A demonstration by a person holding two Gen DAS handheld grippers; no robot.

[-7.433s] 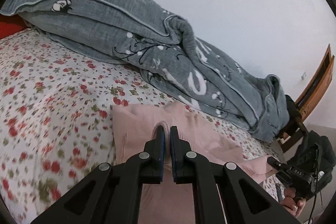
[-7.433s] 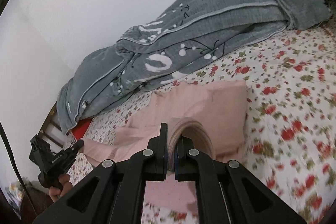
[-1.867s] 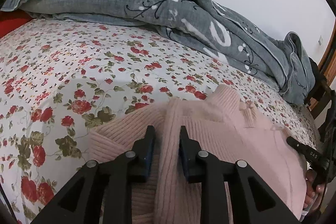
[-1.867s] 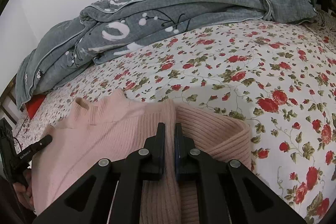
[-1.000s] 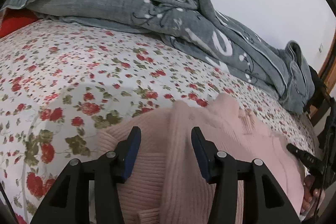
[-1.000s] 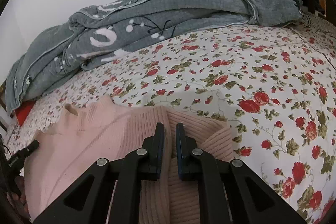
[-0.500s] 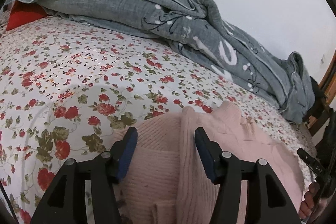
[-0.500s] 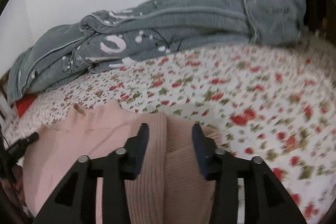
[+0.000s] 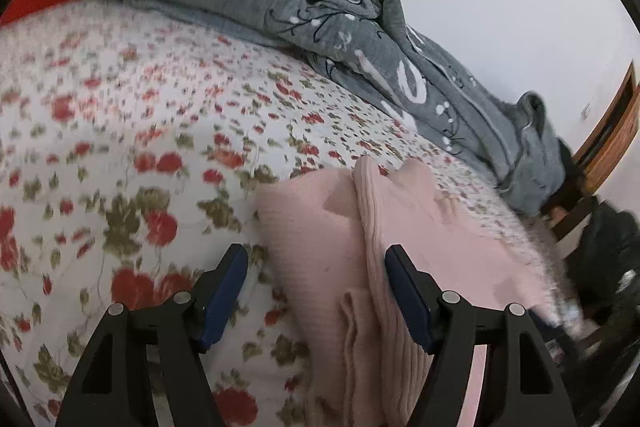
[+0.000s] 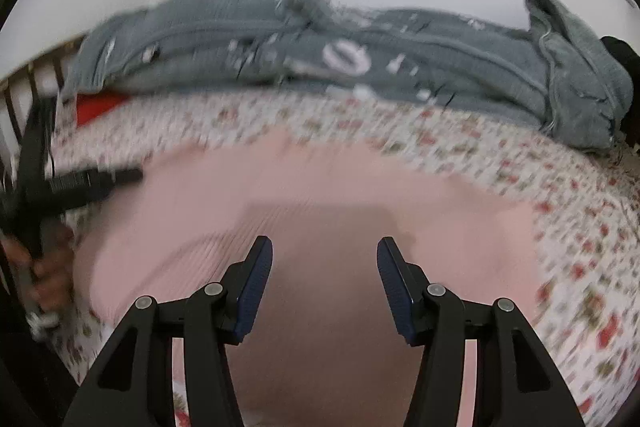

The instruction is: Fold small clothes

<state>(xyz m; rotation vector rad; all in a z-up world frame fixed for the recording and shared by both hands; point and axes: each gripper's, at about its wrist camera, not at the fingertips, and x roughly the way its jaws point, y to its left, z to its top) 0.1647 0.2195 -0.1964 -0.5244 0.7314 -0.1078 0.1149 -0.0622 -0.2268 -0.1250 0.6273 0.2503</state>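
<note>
A pink ribbed knit sweater [image 9: 320, 239] lies on the floral bedsheet [image 9: 120, 131], with a sleeve folded lengthwise over its body. My left gripper [image 9: 316, 291] is open and empty, just above the sweater's left part. In the right wrist view the sweater [image 10: 320, 195] fills the middle, blurred by motion. My right gripper [image 10: 324, 279] is open and empty above it. The left gripper [image 10: 92, 179] and the hand holding it show at the left edge of that view.
A rumpled grey quilt [image 9: 280, 7] lies along the far side of the bed against the white wall. A red pillow [image 9: 32, 1] peeks out at the left. A wooden bed frame [image 9: 608, 143] and dark items stand at the right.
Both grippers let go of the sweater and opened wide. The right gripper swung left over the sweater and its view is now blurred. The left gripper drew back and to the left.
</note>
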